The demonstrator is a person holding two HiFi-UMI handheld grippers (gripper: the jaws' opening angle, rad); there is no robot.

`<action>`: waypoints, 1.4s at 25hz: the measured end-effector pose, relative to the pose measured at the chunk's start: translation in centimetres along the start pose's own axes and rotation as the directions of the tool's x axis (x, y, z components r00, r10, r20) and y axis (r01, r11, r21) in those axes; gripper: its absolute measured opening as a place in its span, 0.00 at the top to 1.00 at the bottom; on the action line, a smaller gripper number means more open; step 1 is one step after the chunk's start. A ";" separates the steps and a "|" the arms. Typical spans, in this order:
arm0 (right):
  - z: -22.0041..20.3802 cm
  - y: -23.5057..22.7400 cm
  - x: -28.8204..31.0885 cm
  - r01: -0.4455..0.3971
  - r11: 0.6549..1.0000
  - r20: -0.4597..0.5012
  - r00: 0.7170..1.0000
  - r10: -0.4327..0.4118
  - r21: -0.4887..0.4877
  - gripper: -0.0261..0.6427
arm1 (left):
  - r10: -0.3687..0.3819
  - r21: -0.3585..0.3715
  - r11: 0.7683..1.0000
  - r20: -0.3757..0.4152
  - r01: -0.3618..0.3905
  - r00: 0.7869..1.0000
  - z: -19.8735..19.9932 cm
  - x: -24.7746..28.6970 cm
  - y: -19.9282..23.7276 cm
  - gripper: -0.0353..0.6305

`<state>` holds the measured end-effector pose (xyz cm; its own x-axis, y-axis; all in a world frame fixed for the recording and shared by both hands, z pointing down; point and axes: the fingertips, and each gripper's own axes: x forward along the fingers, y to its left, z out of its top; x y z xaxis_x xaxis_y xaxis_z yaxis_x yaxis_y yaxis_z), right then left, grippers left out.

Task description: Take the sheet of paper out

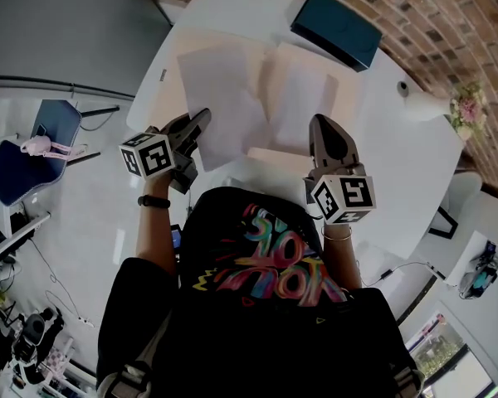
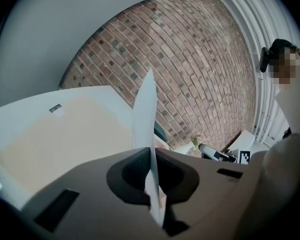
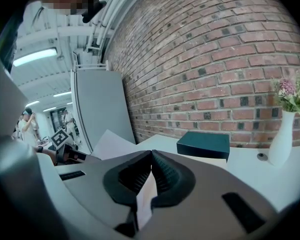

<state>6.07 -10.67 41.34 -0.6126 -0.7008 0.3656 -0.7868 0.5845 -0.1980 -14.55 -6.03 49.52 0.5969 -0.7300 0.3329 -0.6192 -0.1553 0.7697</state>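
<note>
A white sheet of paper is lifted over the left half of an open cream folder on the white table. My left gripper is shut on the sheet's near left edge. In the left gripper view the sheet stands edge-on, pinched between the jaws, with the folder lying below. My right gripper is at the folder's near right side. In the right gripper view its jaws are shut on a thin cream edge, apparently the folder's flap.
A dark teal box lies at the table's far side, near the brick wall. A white vase with flowers stands at the right. A blue chair is on the floor to the left. People stand in the background of the right gripper view.
</note>
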 end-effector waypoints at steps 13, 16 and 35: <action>1.0 0.1 -2.0 0.021 1.000 0.041 0.999 -0.021 0.002 0.93 | -0.045 0.149 0.988 0.005 0.043 0.999 2.5 -1.3 -4.5 0.91; 1.4 0.0 -2.5 0.028 1.000 0.052 0.998 -0.028 -0.002 0.93 | -0.060 0.177 0.983 0.008 0.058 0.998 2.9 -1.4 -5.7 0.91; 4.2 -0.8 -6.1 0.108 0.994 0.137 0.985 -0.105 -0.015 0.93 | -0.070 0.370 0.928 0.081 0.035 0.994 5.4 -0.1 -12.7 0.91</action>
<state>10.12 -8.54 35.46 -0.5310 -0.8077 0.2562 -0.8472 0.5115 -0.1436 -9.50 -7.63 36.80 0.5956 -0.7688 0.2328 -0.7424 -0.4161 0.5251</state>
